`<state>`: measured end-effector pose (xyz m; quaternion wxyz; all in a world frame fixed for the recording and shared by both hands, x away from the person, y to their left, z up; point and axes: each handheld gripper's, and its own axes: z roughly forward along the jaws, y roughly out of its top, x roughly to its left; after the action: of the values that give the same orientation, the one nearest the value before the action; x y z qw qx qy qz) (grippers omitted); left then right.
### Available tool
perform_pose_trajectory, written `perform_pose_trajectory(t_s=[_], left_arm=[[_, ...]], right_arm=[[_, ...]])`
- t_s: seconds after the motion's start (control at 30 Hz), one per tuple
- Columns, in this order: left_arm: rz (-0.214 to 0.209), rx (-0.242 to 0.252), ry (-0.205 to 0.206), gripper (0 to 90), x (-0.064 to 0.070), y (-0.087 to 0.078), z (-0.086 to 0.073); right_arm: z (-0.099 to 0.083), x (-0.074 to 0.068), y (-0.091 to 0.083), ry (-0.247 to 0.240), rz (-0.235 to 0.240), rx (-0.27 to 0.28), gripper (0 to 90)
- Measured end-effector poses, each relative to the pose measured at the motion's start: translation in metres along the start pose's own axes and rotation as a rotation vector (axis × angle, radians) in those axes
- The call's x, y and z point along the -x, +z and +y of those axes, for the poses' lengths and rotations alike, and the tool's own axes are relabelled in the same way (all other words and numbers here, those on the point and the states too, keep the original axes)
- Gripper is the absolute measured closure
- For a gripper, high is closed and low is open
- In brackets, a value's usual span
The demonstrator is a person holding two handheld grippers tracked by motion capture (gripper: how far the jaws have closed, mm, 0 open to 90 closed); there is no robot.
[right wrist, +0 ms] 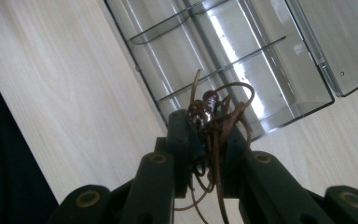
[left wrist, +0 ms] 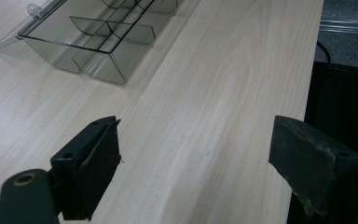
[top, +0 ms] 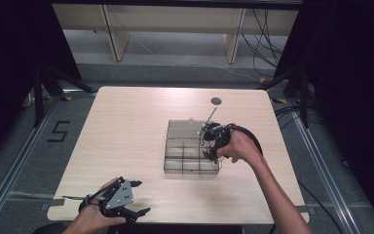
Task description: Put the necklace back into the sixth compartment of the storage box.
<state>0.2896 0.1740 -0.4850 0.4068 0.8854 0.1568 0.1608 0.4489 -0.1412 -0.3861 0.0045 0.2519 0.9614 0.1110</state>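
Right gripper (right wrist: 207, 140): clamped on tangled brown cord (right wrist: 216, 114), over the clear divided box (top: 191, 146) | left gripper (top: 136, 197): jaws spread wide, holding nothing, near-left of box.

Lower loops of brown cord (right wrist: 214, 126) hidden between the right gripper (right wrist: 207, 140) jaws, clear compartment box (left wrist: 98, 37) cut off by the top edge, small dark disc (top: 216, 101) on table (top: 126, 136) too small to identify
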Motion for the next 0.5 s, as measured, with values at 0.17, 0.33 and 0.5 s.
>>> perform_pose_trajectory(t_s=[0.17, 0.33, 0.5], left_arm=[[0.002, -0.005, 0.002, 15.8, 0.000, 0.000, 0.000], [-0.004, 0.007, -0.006, 15.8, 0.001, 0.000, 0.000], [-0.003, 0.010, -0.007, 15.8, 0.001, 0.000, 0.000]], right_arm=[[0.005, 0.010, 0.007, -0.022, -0.015, -0.004, 79.1], [0.008, 0.013, 0.012, 0.001, -0.012, -0.018, 79.1], [0.010, 0.016, 0.017, -0.017, -0.013, -0.021, 79.1]])
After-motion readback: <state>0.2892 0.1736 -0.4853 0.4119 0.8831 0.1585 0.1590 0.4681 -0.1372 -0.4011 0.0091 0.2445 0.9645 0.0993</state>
